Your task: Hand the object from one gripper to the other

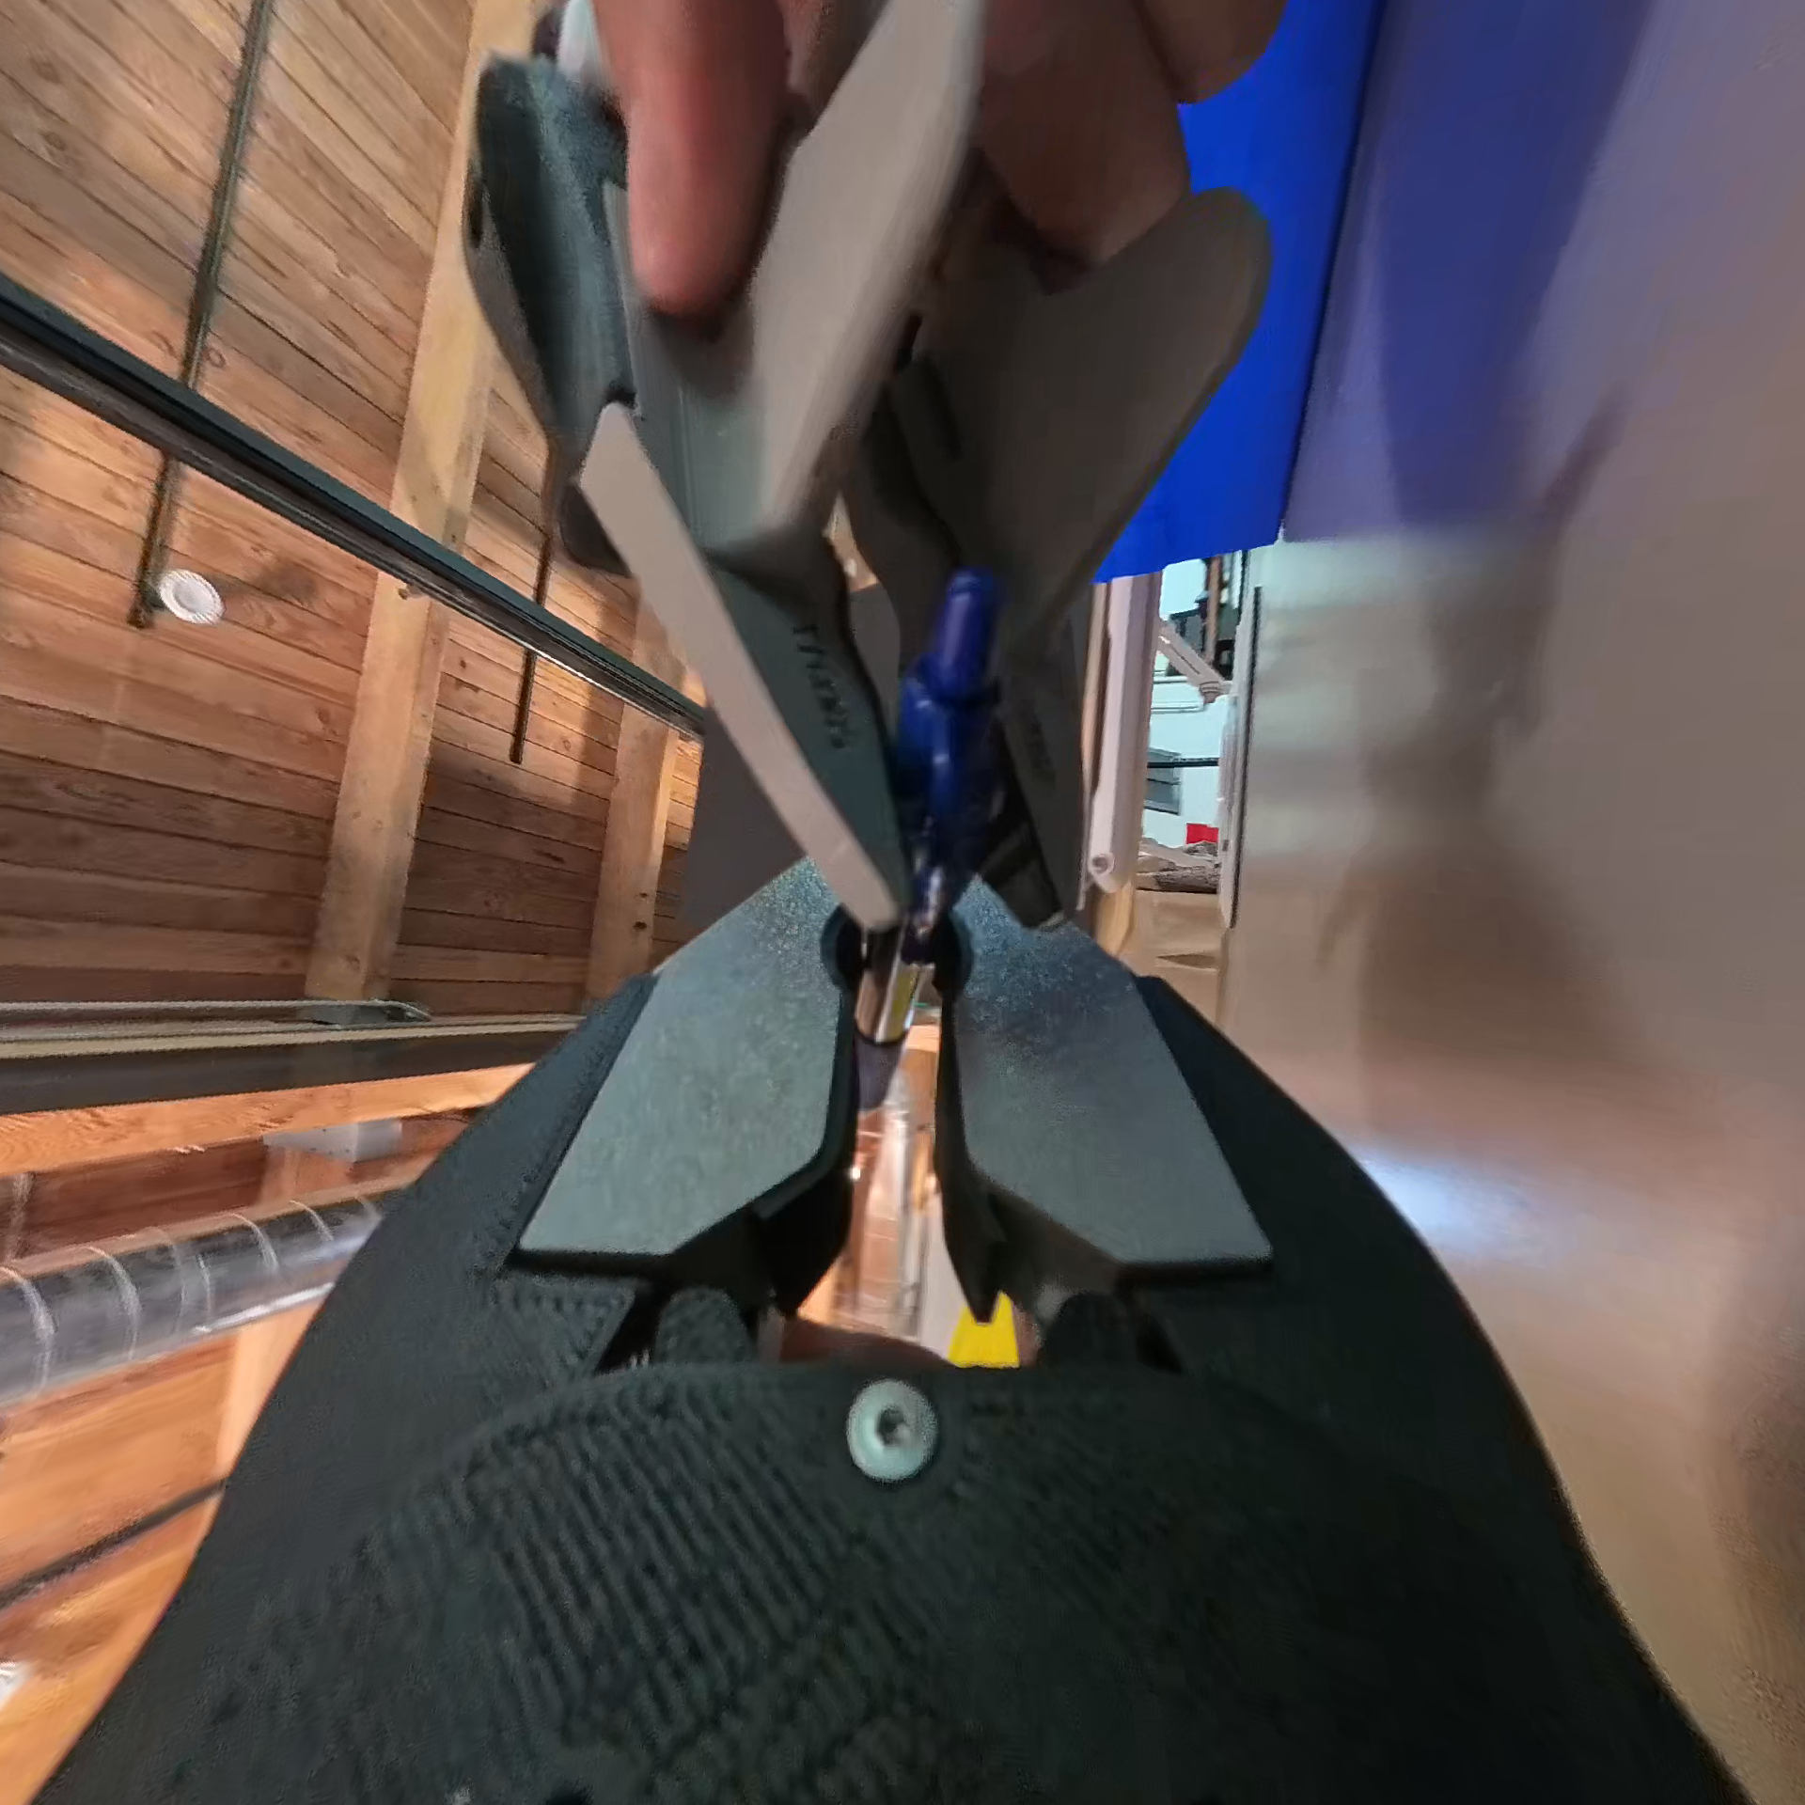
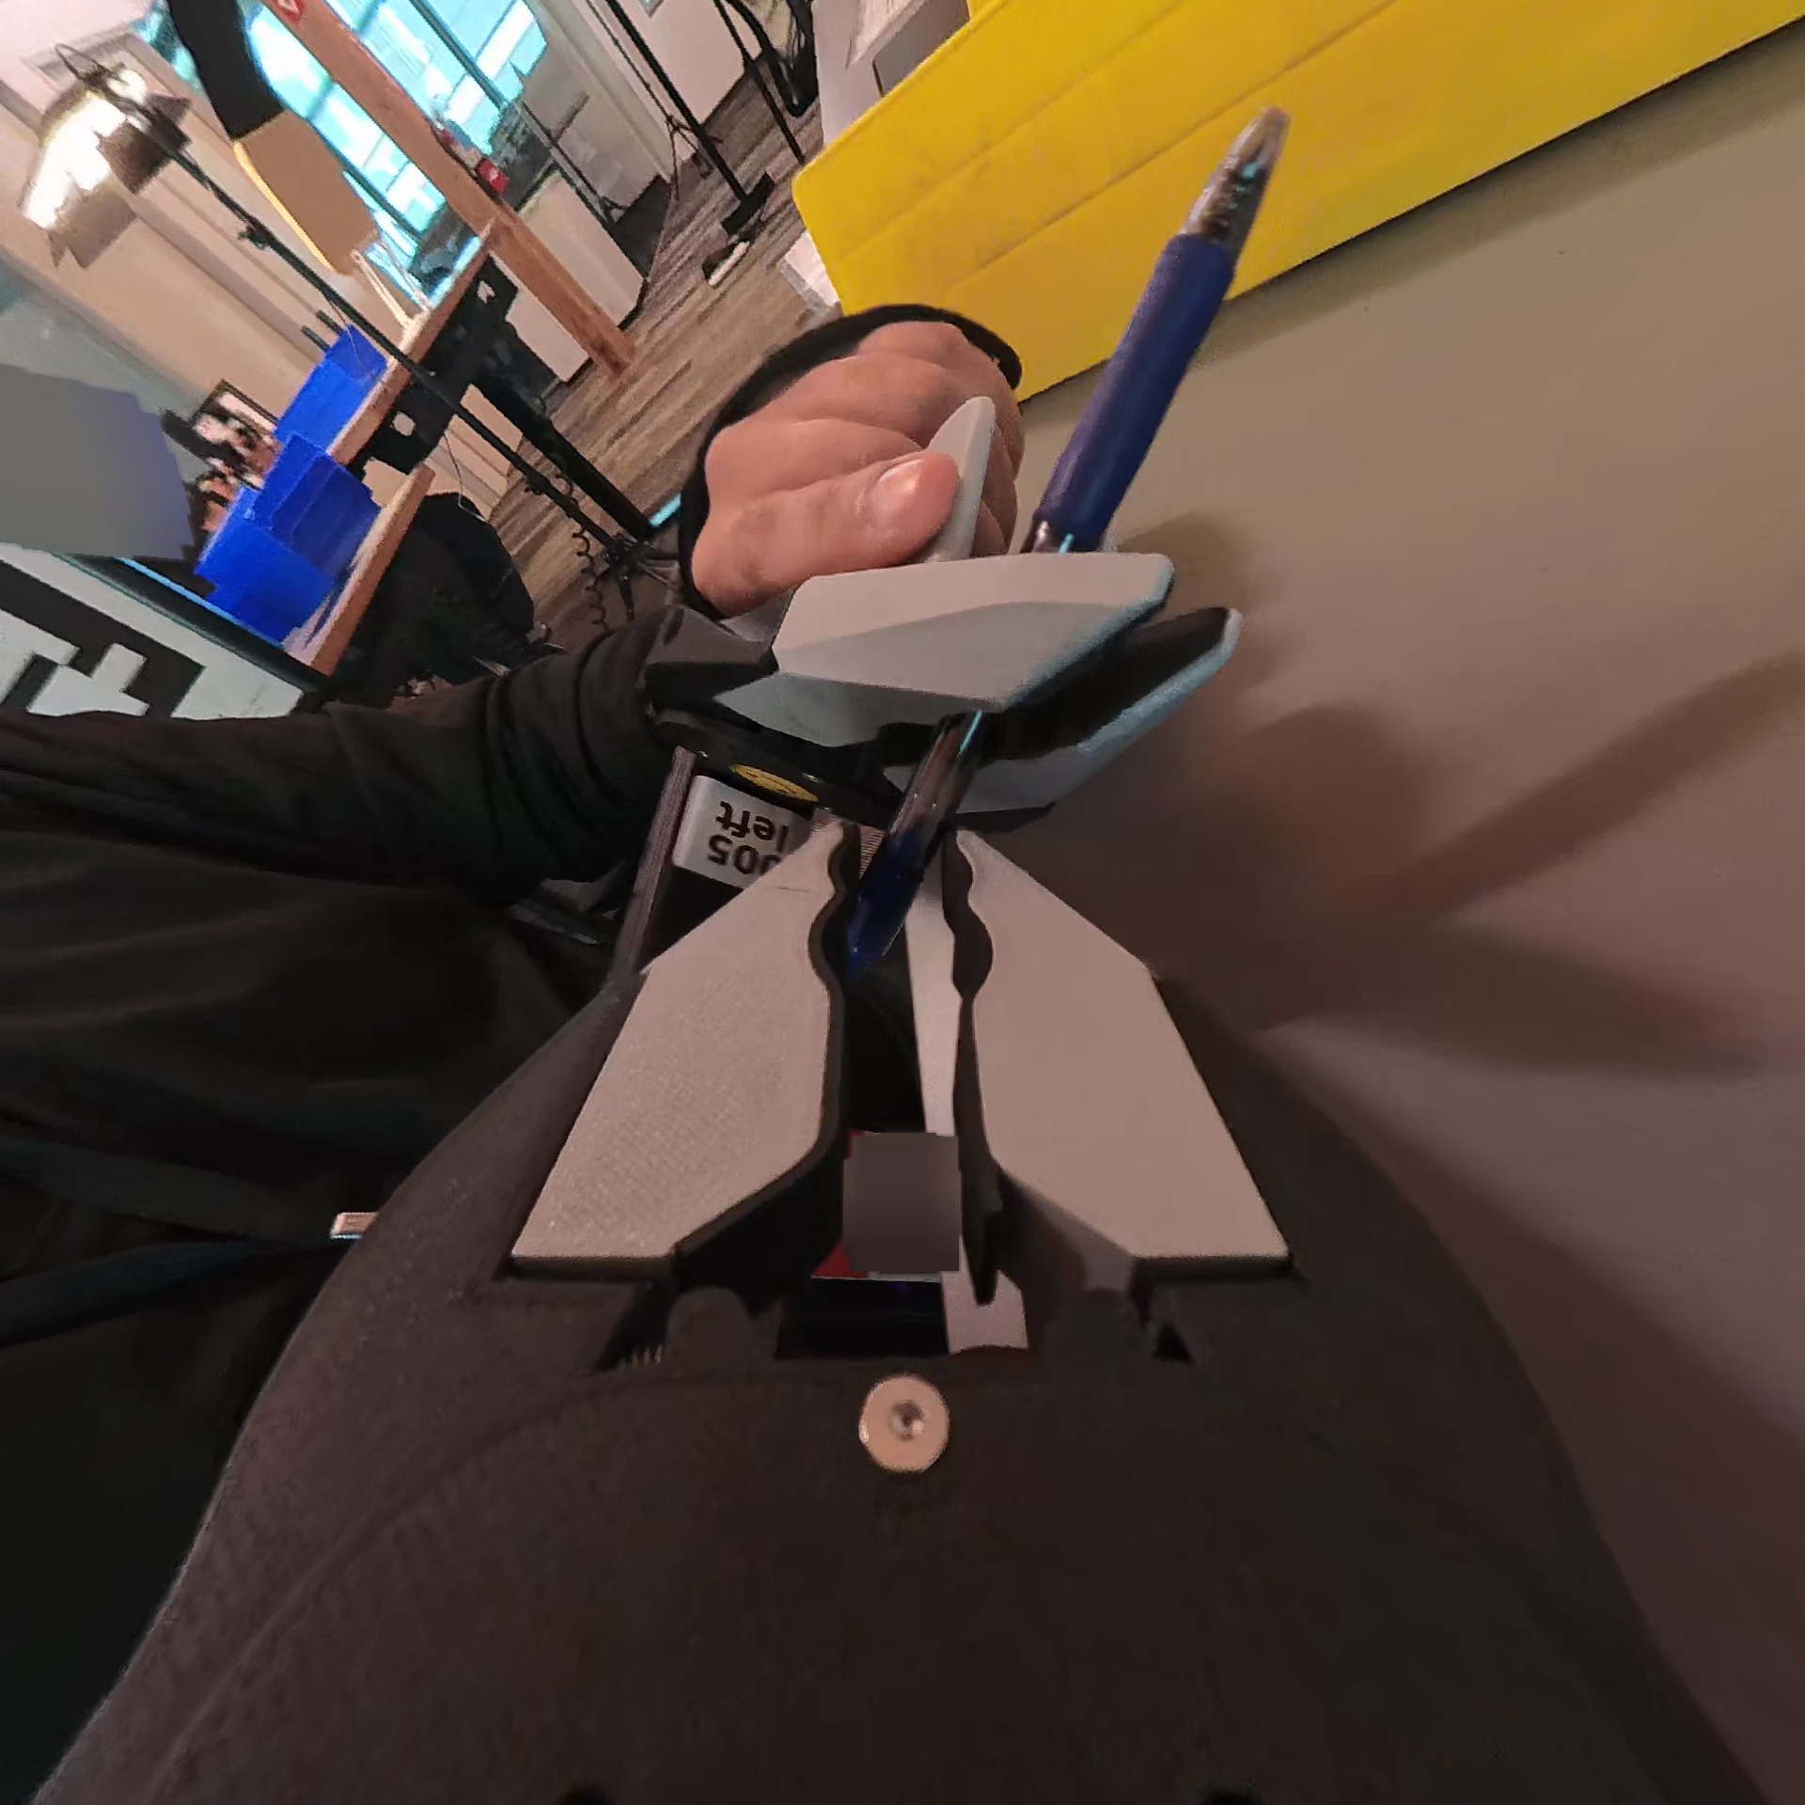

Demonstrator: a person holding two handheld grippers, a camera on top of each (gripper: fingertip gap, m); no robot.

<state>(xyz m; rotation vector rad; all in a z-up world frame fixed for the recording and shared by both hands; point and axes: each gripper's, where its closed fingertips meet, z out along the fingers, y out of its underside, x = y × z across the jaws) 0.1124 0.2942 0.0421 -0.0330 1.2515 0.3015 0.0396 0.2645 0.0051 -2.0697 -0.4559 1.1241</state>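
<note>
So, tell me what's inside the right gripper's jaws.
One end of the pen sits in the right gripper; whether it is pressed is unclear. The left gripper clamps the pen further along, covering that stretch of barrel.

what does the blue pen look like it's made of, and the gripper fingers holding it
The pen: likely plastic, with a matte blue sleeve that looks rubbery, a glossy see-through barrel lower down, and a shiny metal-looking tip. The left gripper and right gripper: their fingers look like 3D-printed plastic, matte grey, with fine layer lines; the black bodies show a coarser ribbed print texture.
</note>
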